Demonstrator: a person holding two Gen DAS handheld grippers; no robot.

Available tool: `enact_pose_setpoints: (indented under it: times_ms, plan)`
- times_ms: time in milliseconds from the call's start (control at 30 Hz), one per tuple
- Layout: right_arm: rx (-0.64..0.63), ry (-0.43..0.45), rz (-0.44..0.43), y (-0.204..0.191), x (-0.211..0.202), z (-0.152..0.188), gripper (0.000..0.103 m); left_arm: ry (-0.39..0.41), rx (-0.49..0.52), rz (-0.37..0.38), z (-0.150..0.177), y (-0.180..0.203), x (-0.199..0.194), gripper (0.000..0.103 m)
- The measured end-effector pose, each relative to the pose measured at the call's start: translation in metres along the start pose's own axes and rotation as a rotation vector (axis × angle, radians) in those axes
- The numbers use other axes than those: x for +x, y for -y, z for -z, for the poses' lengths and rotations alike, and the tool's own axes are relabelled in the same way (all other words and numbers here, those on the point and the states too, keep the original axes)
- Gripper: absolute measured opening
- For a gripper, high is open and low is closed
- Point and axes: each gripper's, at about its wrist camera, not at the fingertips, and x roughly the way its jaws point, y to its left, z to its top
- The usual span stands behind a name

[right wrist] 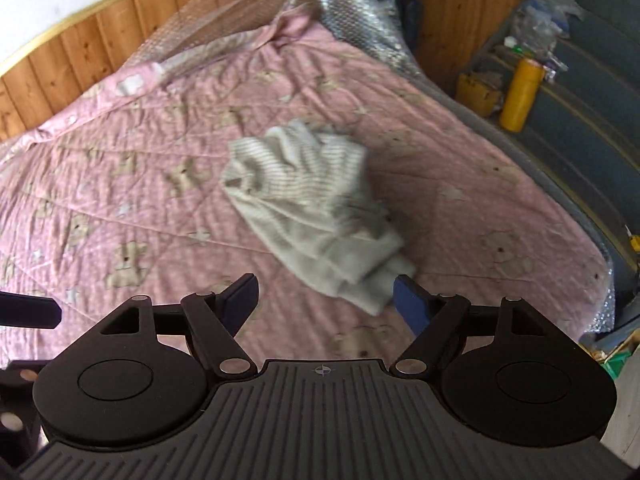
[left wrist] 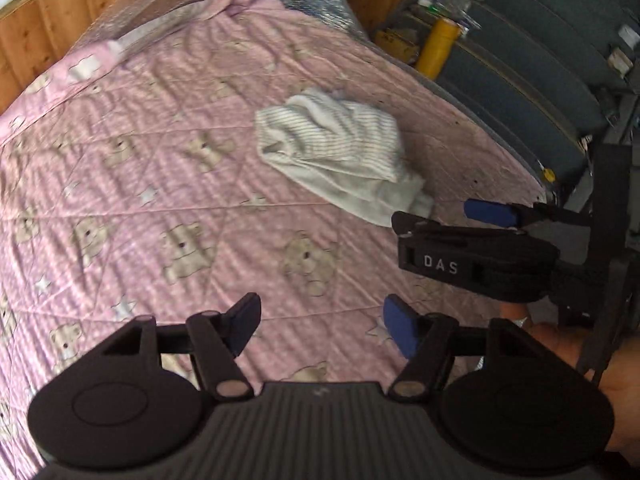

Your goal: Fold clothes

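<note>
A bed fills most of both views, covered by a pink quilted blanket (left wrist: 168,184) stitched in large diamonds and printed with beige teddy bears and pale stars; the fabric is soft and lightly rumpled, bunched into a fold at the far edge. Under it the mattress is wrapped in shiny bubble wrap (right wrist: 352,4), which shows along the far end and the right side. Behind the bed runs a wall of knotty wooden boards (right wrist: 80,36) with a pale strip on top. To the right stand grey shelves (left wrist: 532,80) with a yellow cylinder (right wrist: 520,94) and some blurred clutter that cannot be made out. On the blanket, right of centre, lies the garment (right wrist: 312,208) — a crumpled, whitish knit piece with fine dark stripes, wide and puffed at its far end and narrowing to a thinner bundle at its near end. Its long axis runs diagonally, from far left to near right, the narrow end pointing toward the grippers. The right gripper (right wrist: 326,304) hovers just short of that narrow end, its black arms spread wide and the blue pads apart with nothing pinched between them; the cloth's tip sits just beside the right pad, though whether it touches cannot be told. The left gripper (left wrist: 320,328) is likewise spread wide over bare blanket, holding nothing — well clear of the garment.
</note>
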Motion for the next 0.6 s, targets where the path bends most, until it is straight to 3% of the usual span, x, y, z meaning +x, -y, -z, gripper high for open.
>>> enact_pose_setpoints:
  times_ms: [267, 500, 533, 600]
  plan:
    - [0.017, 0.009, 0.014, 0.024, 0.015, -0.004, 0.079, -0.062, 0.103, -0.027, -0.01, 0.032, 0.018, 0.071]
    - [-0.061, 0.041, 0.008, 0.016, 0.067, -0.03, 0.083, -0.089, 0.039, -0.025, -0.003, 0.019, 0.024, 0.072]
    - [-0.069, 0.032, 0.004, 0.015, 0.077, -0.034, 0.079, -0.089, 0.026, -0.024, -0.001, 0.015, 0.023, 0.072]
    - [-0.076, -0.017, -0.028, 0.012, 0.095, -0.037, 0.056, -0.085, 0.0, -0.024, 0.002, 0.006, 0.021, 0.072]
